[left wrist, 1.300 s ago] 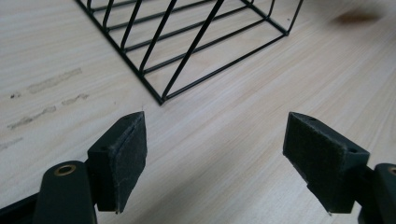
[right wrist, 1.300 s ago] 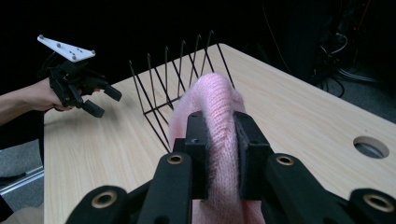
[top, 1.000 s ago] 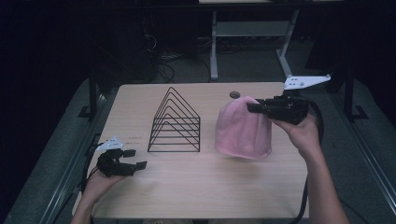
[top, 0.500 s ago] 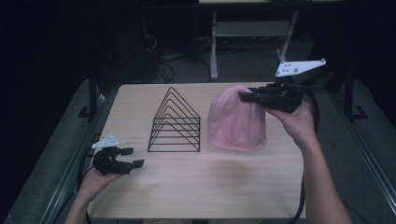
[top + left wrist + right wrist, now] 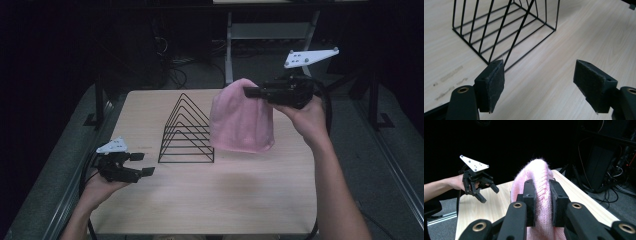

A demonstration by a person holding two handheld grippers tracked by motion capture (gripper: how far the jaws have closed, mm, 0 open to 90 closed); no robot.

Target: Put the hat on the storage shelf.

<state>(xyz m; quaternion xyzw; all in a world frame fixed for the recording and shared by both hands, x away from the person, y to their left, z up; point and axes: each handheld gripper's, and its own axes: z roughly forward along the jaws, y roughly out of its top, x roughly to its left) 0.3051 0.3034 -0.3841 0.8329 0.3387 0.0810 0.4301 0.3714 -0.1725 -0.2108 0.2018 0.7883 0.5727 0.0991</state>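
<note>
Left claw: positioned at the lower left of the high view, low over the worktop, jaws spread and empty. In the left gripper view the two pads stand wide apart with bare wood between them, aimed at the near corner of the wire rack. This claw has barely moved over the last second.

Wire rack: at centre-left of the high view, a black triangular-frame rack stands upright on the worktop, untouched by either claw.

Pink knit hat: at the centre of the high view, just right of the rack. A second ago its lower edge lay on or close to the worktop; it now hangs clear of the surface, its crown raised and its open brim drooping. It has also shifted slightly leftward, toward the rack.

Right claw: at the upper right of the high view, clamped on the crown of the hat. The right gripper view confirms that both pads pinch a fold of the pink knit between them.

Assessment: the lift is complete and the grip appears secure. The hat is in transfer, probably to be draped over the rack apex. The next move calls for carrying it left and lowering the brim over the triangular frames. The slack fabric may snag on a wire.
</note>
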